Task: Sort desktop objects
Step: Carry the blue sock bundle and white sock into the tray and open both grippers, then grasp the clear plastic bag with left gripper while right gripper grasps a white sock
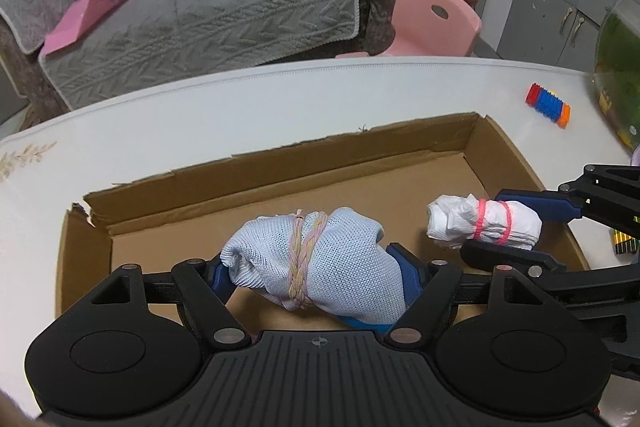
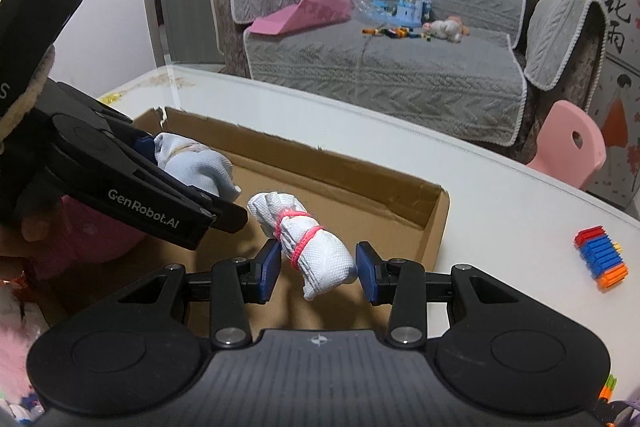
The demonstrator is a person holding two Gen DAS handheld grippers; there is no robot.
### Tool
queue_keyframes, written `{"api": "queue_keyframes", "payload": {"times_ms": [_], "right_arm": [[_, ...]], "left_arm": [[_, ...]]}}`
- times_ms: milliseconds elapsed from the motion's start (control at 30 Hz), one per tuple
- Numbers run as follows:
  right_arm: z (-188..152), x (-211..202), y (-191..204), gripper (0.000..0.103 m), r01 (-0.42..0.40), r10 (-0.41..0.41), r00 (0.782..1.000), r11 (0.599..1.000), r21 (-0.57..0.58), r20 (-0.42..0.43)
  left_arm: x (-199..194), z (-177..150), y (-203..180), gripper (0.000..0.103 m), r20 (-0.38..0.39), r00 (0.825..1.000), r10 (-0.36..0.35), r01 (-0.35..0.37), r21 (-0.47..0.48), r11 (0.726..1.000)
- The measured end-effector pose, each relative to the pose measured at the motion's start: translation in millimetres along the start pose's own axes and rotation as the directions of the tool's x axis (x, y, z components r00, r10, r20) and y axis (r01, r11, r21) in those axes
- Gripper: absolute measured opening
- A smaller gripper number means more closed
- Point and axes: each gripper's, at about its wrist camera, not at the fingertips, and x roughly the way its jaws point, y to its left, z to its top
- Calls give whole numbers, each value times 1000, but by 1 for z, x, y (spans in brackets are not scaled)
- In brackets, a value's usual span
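Observation:
A light blue mesh cloth bundle, tied with a braided pastel band, hangs over the open cardboard box. My left gripper is shut on it, a blue pad pressing each side. To its right a smaller white cloth bundle, bound with a pink elastic, is clamped in my right gripper above the box's right part. In the right wrist view the white bundle sits between the pads of my right gripper, with the blue bundle to its left. Inside the box only bare floor shows.
The box lies on a white table. A stack of coloured blocks rests to the box's right. A glass bowl stands at the far right, dark sticks below it. A pink chair and a grey sofa stand beyond.

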Motion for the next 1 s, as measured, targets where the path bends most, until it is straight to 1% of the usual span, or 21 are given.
{"api": "queue_keyframes", "payload": {"times_ms": [267, 533, 600, 633, 667, 700, 800, 867, 933, 1000], "right_arm": [[-3, 3, 3, 38, 6, -6, 1000, 1000, -16, -30], [-2, 4, 6, 40, 11, -13, 999, 999, -32, -35], [0, 1, 6, 51, 12, -13, 1000, 999, -35, -18], [1, -2, 7, 64, 15, -16, 1000, 999, -39, -7], [2, -4, 7, 69, 22, -22, 1000, 999, -45, 4], [4, -7, 7, 69, 25, -24, 1000, 998, -50, 9], [10, -20, 11, 69, 28, -26, 999, 997, -65, 27], [14, -32, 13, 69, 34, -31, 998, 996, -78, 47], [17, -46, 14, 70, 43, -37, 997, 995, -88, 70], [20, -67, 16, 72, 54, -45, 994, 994, -94, 95]], "left_arm": [[8, -6, -4, 80, -23, 1000, -2, 2, 2, 1000], [12, -4, 2, 86, -62, 998, -17, 15, -27, 1000], [10, -4, 3, 92, -62, 998, -14, 12, -33, 999], [9, -3, 4, 93, -67, 998, -15, 13, -38, 999], [8, -2, 5, 95, -71, 997, -18, 15, -45, 999], [5, -2, 6, 95, -68, 998, -20, 16, -48, 999], [-13, 0, 6, 100, -35, 999, -17, 16, -46, 999], [-33, -1, 5, 101, 0, 1000, -22, 22, -33, 999], [-59, -4, 4, 103, 42, 999, -22, 23, -17, 1000], [-89, -10, 7, 103, 87, 995, -38, 39, -8, 999]]}}
